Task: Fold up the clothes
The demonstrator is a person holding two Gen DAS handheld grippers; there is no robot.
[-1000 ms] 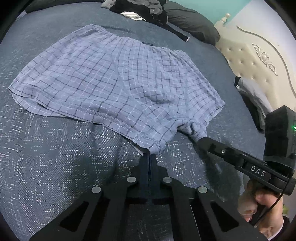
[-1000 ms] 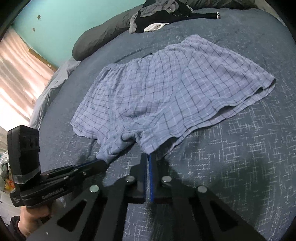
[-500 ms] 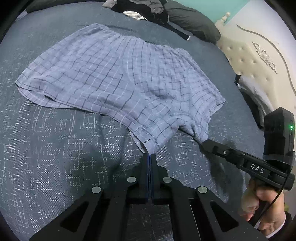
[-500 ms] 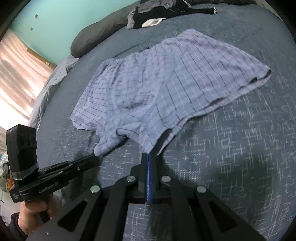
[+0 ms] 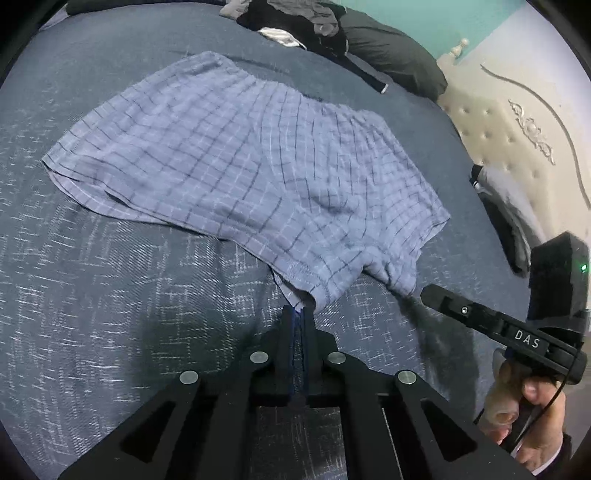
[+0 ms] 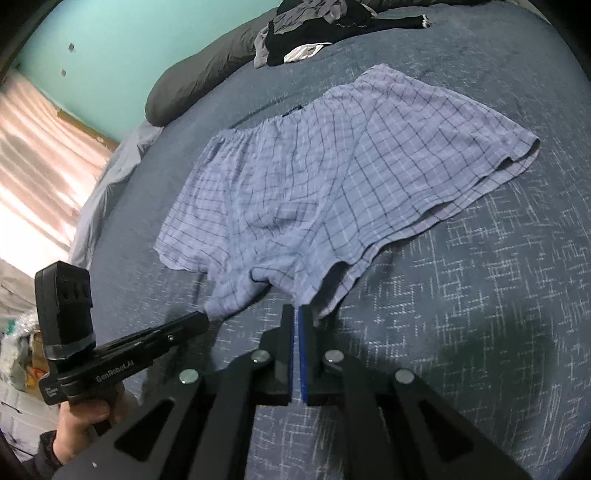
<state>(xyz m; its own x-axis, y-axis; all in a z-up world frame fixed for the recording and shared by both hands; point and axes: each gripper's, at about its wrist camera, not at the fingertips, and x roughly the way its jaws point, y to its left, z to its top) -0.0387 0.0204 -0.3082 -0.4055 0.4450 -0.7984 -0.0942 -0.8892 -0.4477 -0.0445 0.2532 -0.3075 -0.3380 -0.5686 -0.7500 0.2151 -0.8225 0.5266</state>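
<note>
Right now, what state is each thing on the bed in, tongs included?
Shorts: spread flat on the bed, unfolded, near hem pinched at two spots.
Left tongs: shut on the shorts' hem.
Right tongs: shut on the shorts' hem.
Clothes pile: crumpled, unfolded, at the far edge.
Pillow: lying beside the pile.
Bed: covered by a dark patterned spread.

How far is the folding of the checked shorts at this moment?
Done: the checked shorts lie spread flat on the bed cover. In hand: the left tool and right tool each pinch a leg hem. Left: no fold is made yet; the dark clothes pile waits.
</note>
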